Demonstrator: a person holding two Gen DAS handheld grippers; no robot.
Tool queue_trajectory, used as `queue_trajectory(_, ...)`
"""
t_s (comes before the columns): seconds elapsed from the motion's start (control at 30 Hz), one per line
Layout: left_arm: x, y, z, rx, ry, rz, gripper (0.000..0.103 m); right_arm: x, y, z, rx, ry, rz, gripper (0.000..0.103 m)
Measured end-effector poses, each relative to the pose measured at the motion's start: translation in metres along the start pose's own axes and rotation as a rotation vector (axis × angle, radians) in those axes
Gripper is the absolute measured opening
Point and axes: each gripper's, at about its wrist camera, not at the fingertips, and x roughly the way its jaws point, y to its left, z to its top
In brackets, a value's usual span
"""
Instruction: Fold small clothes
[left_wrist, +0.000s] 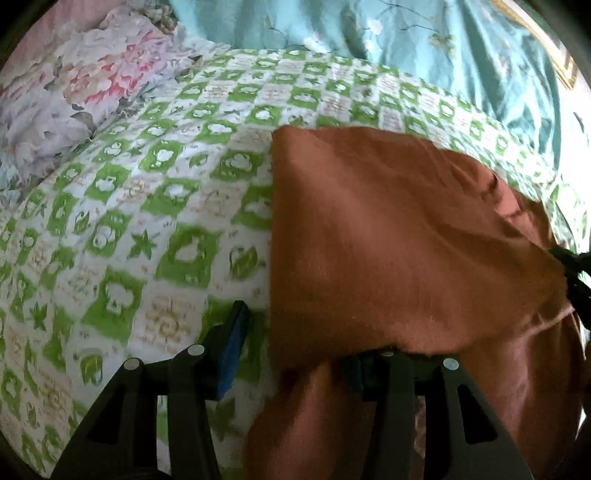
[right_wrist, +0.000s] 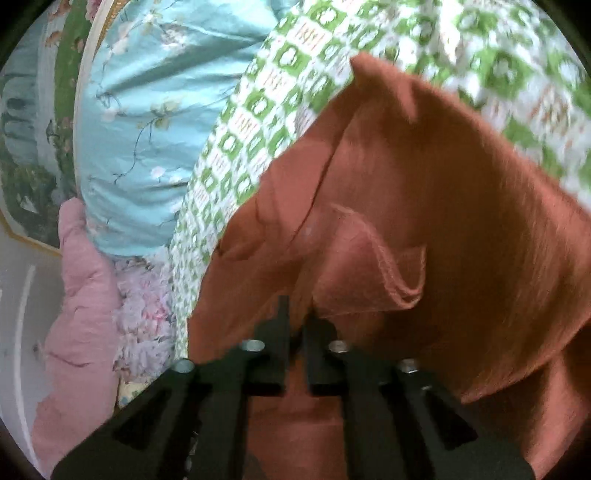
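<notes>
Garment (left_wrist: 399, 236), a rust-brown piece, is lifted off the green-checked bedspread (left_wrist: 155, 192), and much of it hangs in the air between the two grippers. The right gripper (right_wrist: 295, 325) has its fingers drawn close together on a bunched hem, so it grips the cloth. The left gripper (left_wrist: 295, 343) stands wide apart; one blue-padded finger (left_wrist: 231, 350) is bare over the bedspread, and cloth drapes over the other, so I judge it is not pinching. The step looks like carrying a fold over. Next, the left needs its own hold on an edge, then both lay the cloth flat.
</notes>
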Motion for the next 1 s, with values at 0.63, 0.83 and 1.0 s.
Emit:
queue_trajectory(0.63,0.002,0.038,-0.001,-0.23,-0.02,-0.05,0.052,-0.041,0.017,0.005,-0.37,-0.115,-0.108,0.006)
queue_trajectory(0.83,-0.001,0.037,-0.001,-0.217,-0.007,-0.061,0.053,-0.036,-0.002,-0.007,-0.401,-0.027,-0.271,0.018)
queue_trajectory(1.0,-0.013,0.035,-0.014,-0.165,0.015,-0.067,0.052,-0.064,-0.009,-0.019,-0.463,-0.049,-0.379,0.021)
